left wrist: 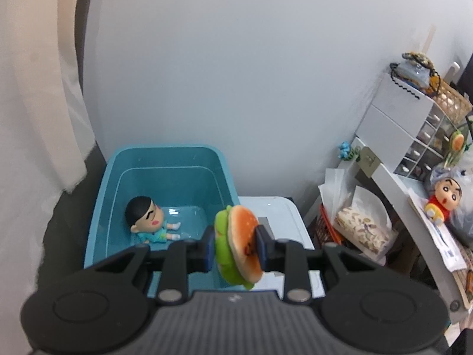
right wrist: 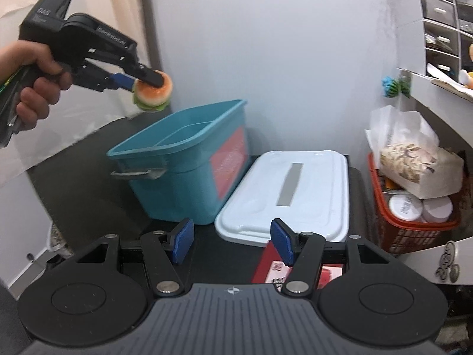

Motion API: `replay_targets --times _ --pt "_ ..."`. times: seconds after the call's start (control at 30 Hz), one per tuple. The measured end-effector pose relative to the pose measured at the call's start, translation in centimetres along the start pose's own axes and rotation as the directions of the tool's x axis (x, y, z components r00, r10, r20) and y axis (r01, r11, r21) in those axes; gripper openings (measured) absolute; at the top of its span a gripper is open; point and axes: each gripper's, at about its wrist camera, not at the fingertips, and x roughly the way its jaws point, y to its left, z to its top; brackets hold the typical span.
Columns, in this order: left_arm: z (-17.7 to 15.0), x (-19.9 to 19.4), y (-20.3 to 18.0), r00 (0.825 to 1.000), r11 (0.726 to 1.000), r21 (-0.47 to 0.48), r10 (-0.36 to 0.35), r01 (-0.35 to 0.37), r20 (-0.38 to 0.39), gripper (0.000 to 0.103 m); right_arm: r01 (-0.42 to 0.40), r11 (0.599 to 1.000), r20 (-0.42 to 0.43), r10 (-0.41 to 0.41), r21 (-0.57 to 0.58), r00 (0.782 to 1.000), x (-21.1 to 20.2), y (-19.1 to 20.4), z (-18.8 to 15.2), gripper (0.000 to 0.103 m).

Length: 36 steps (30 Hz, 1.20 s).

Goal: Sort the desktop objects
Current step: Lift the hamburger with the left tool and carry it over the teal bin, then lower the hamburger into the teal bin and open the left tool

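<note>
While my left hand (right wrist: pixel 38 80) squeezes its handle at nine o'clock in the right wrist view, my left gripper (left wrist: pixel 235 244) is clamped on the burger (left wrist: pixel 239 244), a soft toy with an orange bun and green lettuce, held on edge between the blue pads. The burger hangs in the air above the bin (left wrist: pixel 118 177), over its near right corner. The bin is teal, open-topped, and stands on a dark desk (right wrist: pixel 77 183) against the wall. Inside it, toward ten o'clock from the burger, a doll (left wrist: pixel 149 222) with black hair and teal clothes lies on its back on the floor of the bin. At two o'clock from the burger, just beside the bin, a white lid (right wrist: pixel 289 189) lies flat on the desk. Over it, my right gripper (right wrist: pixel 232 244) stands about half open with nothing between its pads. At three o'clock, a red basket (right wrist: pixel 414 227) holds a white bag and jars under a white shelf (left wrist: pixel 393 183), and on that shelf sits a second doll (left wrist: pixel 443 201) in red.
</note>
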Motion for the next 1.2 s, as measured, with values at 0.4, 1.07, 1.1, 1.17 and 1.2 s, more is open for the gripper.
replay_targets --times 0.4,1.07,1.1,1.17,1.2 --pt "0.8 3.9 1.0 0.999 1.000 0.016 0.020 -0.019 -0.049 0.031 0.028 0.998 0.029 -0.027 -0.058 0.999 0.2 0.2 0.8 0.077" --pt "0.1 10.3 5.3 0.988 0.999 -0.016 0.044 -0.047 -0.147 0.032 0.012 0.999 -0.070 -0.015 -0.052 0.997 3.4 0.2 0.0 0.083" --pt "0.0 10.5 5.5 0.988 0.999 -0.019 0.045 -0.048 -0.150 0.032 0.011 0.998 -0.076 -0.015 -0.054 0.997 3.6 0.2 -0.1 0.083" --pt "-0.1 10.8 5.8 0.986 0.998 -0.024 0.045 -0.050 -0.158 0.032 0.010 0.998 -0.086 -0.015 -0.057 0.996 3.8 0.2 -0.2 0.083" --pt "-0.2 11.0 5.9 0.986 0.998 -0.027 0.046 -0.051 -0.161 0.032 0.009 0.998 -0.090 -0.014 -0.057 0.996 4.0 0.2 -0.3 0.084"
